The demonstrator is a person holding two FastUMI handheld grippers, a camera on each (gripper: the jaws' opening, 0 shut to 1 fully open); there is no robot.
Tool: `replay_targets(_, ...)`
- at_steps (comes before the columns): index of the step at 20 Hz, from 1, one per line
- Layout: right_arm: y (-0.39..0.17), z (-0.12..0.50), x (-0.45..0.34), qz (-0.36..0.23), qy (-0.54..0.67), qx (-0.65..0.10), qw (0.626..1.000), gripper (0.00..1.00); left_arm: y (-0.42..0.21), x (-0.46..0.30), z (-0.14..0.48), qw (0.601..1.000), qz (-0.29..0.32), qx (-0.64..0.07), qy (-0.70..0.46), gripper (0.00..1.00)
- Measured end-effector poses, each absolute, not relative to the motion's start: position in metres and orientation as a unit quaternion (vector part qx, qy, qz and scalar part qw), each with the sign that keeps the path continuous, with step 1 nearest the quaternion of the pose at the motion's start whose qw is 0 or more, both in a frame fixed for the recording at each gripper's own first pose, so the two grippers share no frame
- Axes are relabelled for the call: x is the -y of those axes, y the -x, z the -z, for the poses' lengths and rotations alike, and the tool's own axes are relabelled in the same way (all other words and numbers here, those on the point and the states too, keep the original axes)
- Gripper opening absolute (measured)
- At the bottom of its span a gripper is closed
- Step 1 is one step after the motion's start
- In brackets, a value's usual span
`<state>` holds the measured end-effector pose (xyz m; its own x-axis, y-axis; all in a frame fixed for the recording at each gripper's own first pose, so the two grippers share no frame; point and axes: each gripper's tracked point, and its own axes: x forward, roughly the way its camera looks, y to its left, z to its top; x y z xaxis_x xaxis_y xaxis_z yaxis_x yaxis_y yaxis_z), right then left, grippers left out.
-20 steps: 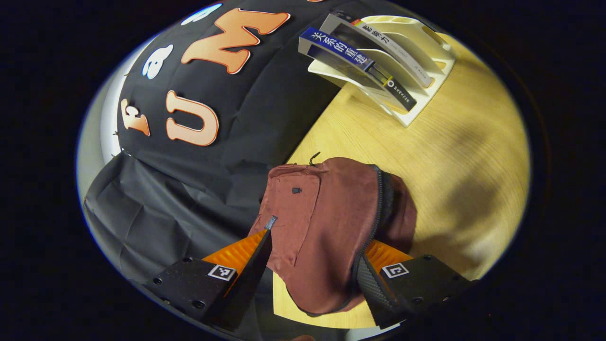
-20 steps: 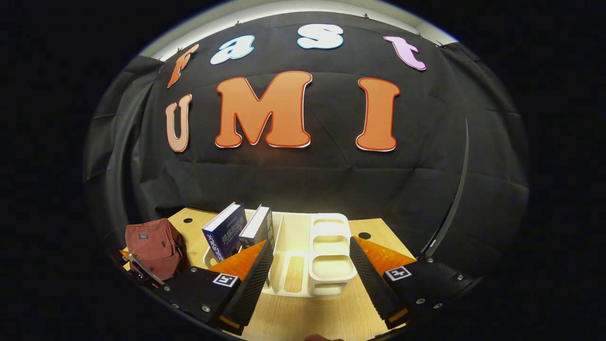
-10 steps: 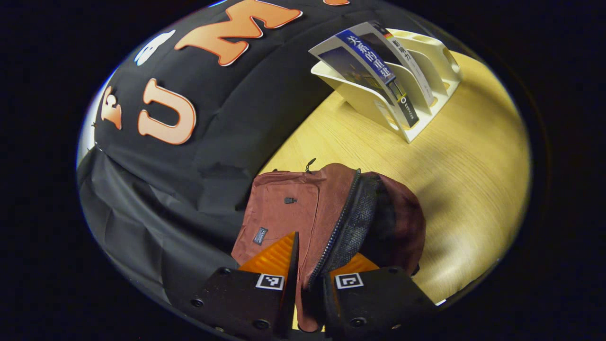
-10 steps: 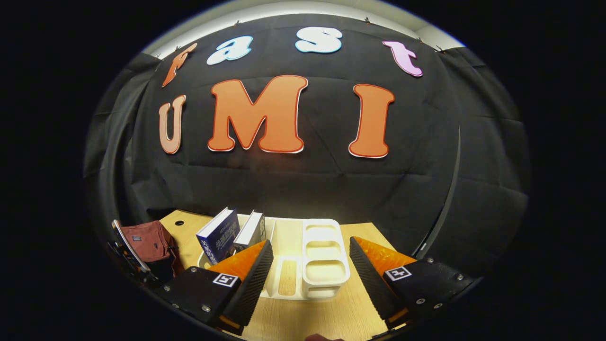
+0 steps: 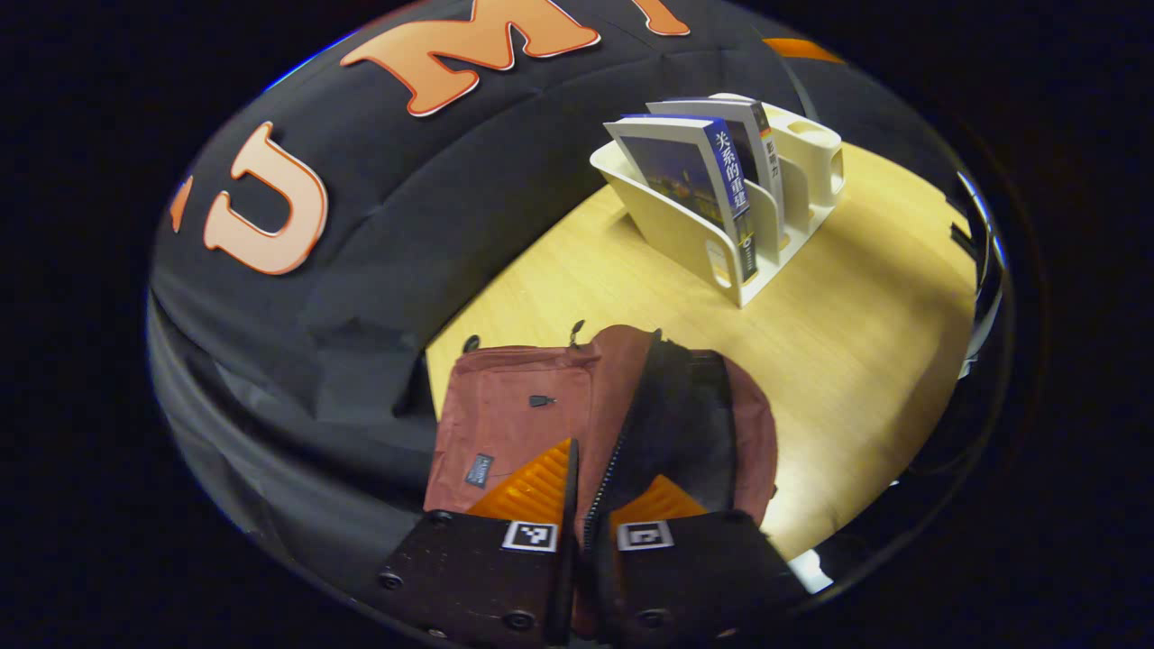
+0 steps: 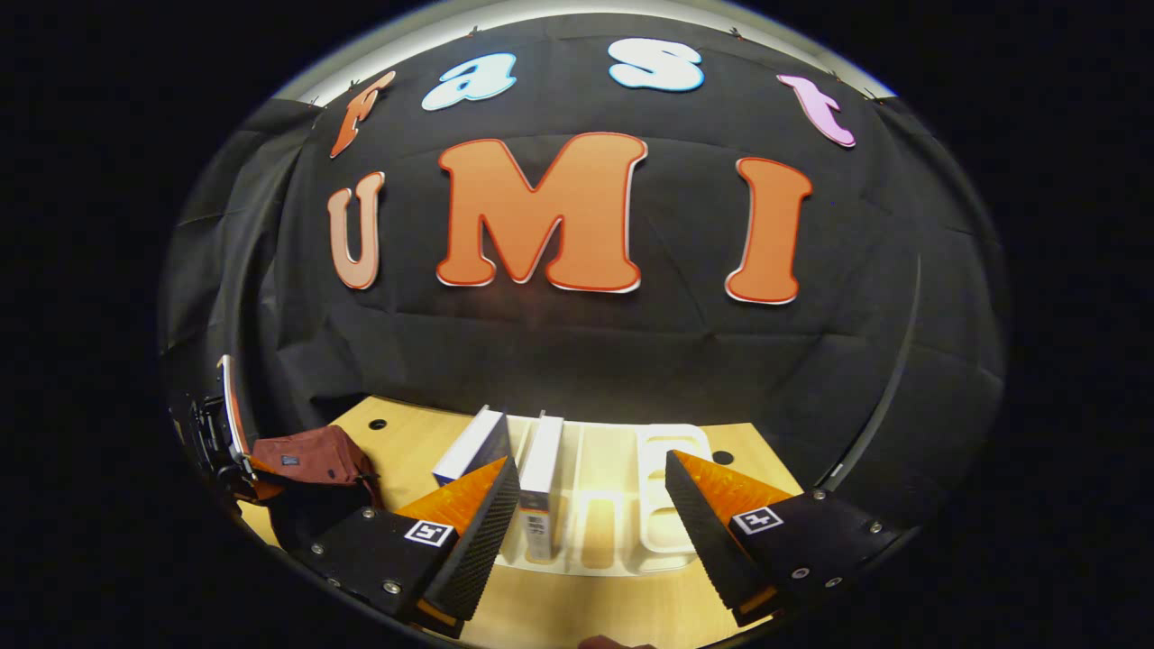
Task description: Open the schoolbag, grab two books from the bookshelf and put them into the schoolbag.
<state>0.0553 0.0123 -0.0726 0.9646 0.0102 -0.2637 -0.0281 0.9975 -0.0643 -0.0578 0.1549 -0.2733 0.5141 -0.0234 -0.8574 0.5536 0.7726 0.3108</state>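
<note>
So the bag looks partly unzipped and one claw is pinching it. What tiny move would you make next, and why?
Probably ease the open right gripper forward onto the white book in the bookshelf. The left gripper is shut on the schoolbag flap, the zipper gapes, and both books stand in the shelf, the white one lying between the right fingers.

The counter point(image 5: 838, 333) is lit brightly from above, while the surroundings are left dim. Strong fisheye bending is seen at the edges. A soft shadow is cast beside the schoolbag point(image 5: 532, 415).
</note>
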Motion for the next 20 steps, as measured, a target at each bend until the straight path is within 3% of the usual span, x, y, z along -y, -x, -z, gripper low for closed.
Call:
replay_targets(1, -0.06, 0.07, -0.025, -0.019, 0.035, -0.137, 0.99, 0.96, 0.055, -0.158, 0.273, 0.82, 0.188, -0.463, -0.28, 0.1)
replay_targets(10, -0.097, 0.077, -0.108, -0.088, 0.059, -0.237, 0.966, 0.97, 0.025, -0.182, 0.246, 0.802, 0.285, -0.484, -0.202, 0.1)
replay_targets(20, -0.131, 0.102, -0.133, -0.055, 0.025, -0.401, 0.914, 0.97, -0.002, -0.217, 0.228, 0.757, 0.375, -0.502, -0.183, 0.1)
